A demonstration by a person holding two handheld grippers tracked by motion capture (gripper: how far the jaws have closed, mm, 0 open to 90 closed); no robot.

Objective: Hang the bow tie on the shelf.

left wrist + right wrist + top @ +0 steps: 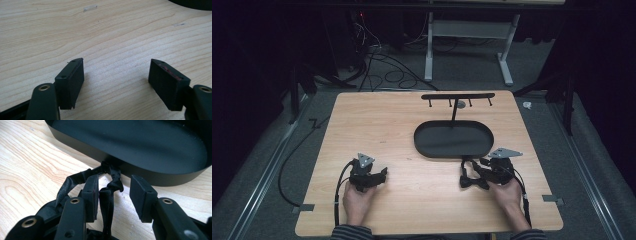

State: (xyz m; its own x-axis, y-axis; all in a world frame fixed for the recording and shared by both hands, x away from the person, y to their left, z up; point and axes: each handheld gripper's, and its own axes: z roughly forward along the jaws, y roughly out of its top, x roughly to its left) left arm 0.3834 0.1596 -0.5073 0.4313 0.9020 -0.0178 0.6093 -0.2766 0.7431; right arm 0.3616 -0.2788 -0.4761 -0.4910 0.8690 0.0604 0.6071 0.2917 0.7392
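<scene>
Bow tie (110,192) lies between your right gripper's (113,195) wide-open jaws, ungripped, tray (155,173) just beyond; close next; left gripper's (116,80) jaws gape empty.

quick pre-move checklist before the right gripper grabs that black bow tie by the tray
1. Bow tie strap lies between the right gripper fingers: ok.
2. Right fingers stand apart, not pressing the strap: ok, open and ready to close.
3. Strap free of the black oval tray: cannot tell; its far end meets the tray wall.
4. Tray interior bare, room to take the tie: ok.
5. Left gripper clear of the work: ok, open over bare wooden table with nothing between its fingers.
6. Hook stand behind the tray upright: ok.
</scene>
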